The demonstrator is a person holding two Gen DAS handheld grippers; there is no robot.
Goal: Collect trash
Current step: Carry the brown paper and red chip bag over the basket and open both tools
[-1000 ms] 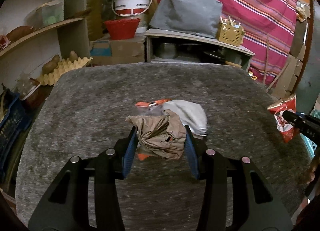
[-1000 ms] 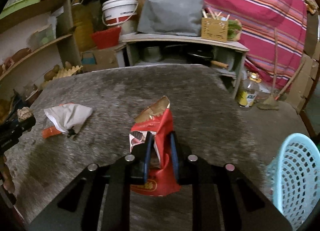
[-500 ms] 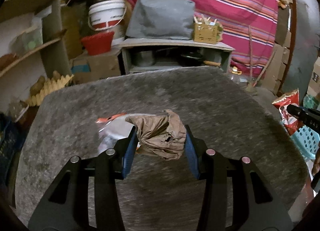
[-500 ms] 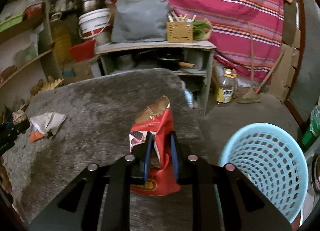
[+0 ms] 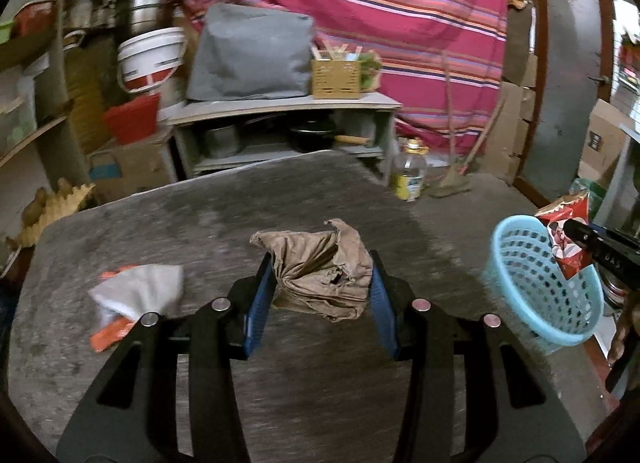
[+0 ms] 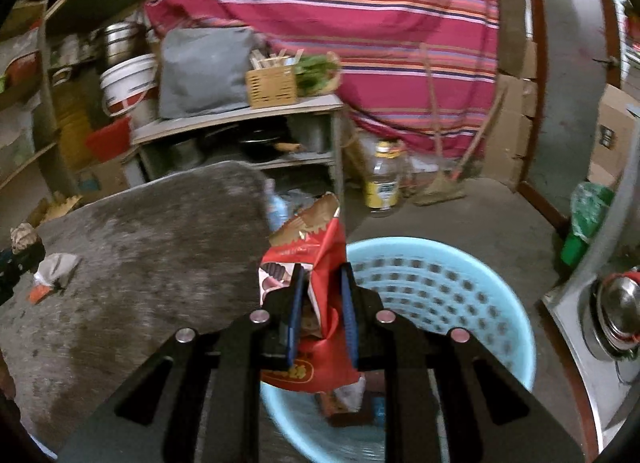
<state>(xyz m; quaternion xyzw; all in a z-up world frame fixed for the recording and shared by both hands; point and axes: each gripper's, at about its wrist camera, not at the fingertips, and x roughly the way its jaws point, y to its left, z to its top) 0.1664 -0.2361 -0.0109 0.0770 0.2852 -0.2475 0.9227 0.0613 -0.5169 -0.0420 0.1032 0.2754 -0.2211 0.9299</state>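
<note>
My left gripper point(image 5: 323, 263) is shut on a crumpled brown paper wad point(image 5: 320, 273), held above the grey carpeted table point(image 5: 200, 223). A white and orange wrapper point(image 5: 132, 299) lies on the table to its left, also seen small as the wrapper point(image 6: 54, 269) in the right wrist view. My right gripper point(image 6: 320, 277) is shut on a red snack bag point(image 6: 308, 263), hanging over the near rim of a light blue basket point(image 6: 440, 283) on the floor. In the left wrist view the same basket point(image 5: 536, 275) stands right of the table with the red bag point(image 5: 568, 239) above it.
Some trash lies at the bottom of the basket. Behind the table stand a low grey shelf point(image 5: 288, 111) with pots, a white bucket point(image 5: 150, 59) and a striped red cloth. A yellow-labelled bottle point(image 6: 382, 179) and a broom stand on the floor. A steel pot point(image 6: 620, 303) sits at the right.
Both grippers swung right with their loads. The red bag went from over the table to over the blue basket. The brown wad left the white wrapper behind on the table's left.
</note>
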